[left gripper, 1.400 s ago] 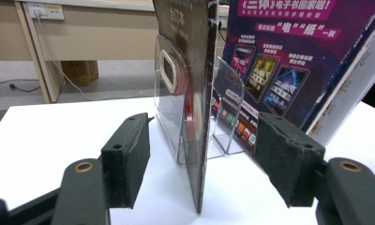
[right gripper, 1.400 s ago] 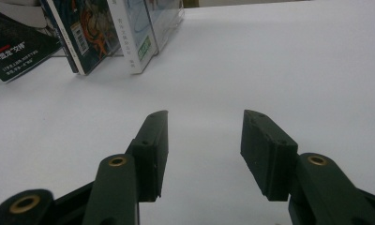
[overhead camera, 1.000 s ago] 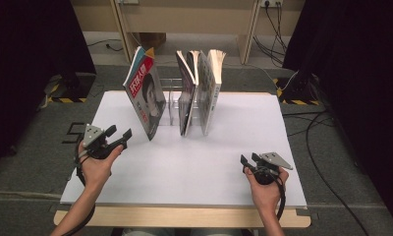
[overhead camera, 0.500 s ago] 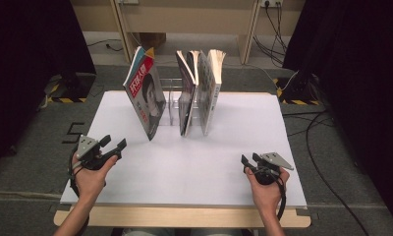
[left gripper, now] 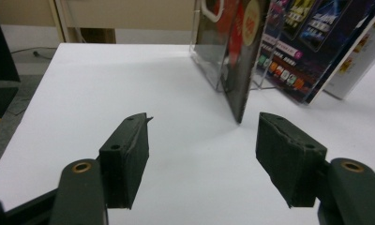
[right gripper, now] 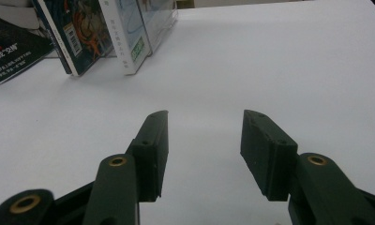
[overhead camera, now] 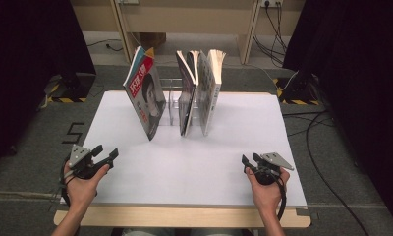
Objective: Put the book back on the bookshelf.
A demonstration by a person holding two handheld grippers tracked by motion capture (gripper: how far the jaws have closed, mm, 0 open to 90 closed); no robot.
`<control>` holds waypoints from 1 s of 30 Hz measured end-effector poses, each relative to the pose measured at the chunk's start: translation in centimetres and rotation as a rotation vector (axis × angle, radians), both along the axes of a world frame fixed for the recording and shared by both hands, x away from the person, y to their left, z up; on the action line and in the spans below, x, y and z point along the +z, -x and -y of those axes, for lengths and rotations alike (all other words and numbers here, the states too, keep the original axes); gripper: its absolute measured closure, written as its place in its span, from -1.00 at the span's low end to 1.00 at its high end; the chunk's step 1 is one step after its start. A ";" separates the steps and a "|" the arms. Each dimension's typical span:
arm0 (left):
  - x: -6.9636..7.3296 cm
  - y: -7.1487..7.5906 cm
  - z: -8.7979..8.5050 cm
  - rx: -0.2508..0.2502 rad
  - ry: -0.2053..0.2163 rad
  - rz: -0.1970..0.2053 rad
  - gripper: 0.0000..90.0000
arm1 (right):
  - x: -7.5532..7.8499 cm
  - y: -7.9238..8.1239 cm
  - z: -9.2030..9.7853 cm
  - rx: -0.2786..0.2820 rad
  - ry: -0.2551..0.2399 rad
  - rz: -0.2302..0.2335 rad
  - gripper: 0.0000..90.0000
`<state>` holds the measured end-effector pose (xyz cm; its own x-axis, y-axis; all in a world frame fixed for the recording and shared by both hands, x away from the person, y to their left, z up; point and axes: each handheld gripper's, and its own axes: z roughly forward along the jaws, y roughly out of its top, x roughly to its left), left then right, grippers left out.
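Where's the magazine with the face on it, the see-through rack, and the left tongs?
magazine [overhead camera: 148,101], high view, front cover.
see-through rack [overhead camera: 171,101], high view, clear divider.
left tongs [overhead camera: 106,155], high view, between the tips.

A white tabletop [overhead camera: 194,162] with a bare wooden front edge carries a clear rack [overhead camera: 174,101] near its far side — a magazine [overhead camera: 146,98] leans against the rack's left end, and upright books [overhead camera: 199,91] stand in it on the right.
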<state>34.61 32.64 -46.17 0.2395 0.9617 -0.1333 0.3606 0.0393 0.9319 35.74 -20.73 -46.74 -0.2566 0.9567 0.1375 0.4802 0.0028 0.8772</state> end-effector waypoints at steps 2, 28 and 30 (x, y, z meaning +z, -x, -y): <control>-0.3 0.1 -0.4 0.009 0.003 -0.004 -0.23 | 0.0 0.0 0.1 -0.005 0.002 -0.002 0.17; -3.7 1.1 -2.9 0.060 0.007 -0.071 -0.22 | -0.3 0.0 0.3 -0.026 0.013 0.001 0.15; -3.8 1.2 -3.0 0.063 0.010 -0.073 -0.22 | -0.4 0.0 0.3 -0.029 0.019 0.000 0.15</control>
<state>33.46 35.67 -50.02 0.1678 0.9731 -0.1577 0.4240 0.0732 0.9027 35.77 -21.02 -47.11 -0.2291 0.9660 0.1194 0.4800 0.0054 0.8772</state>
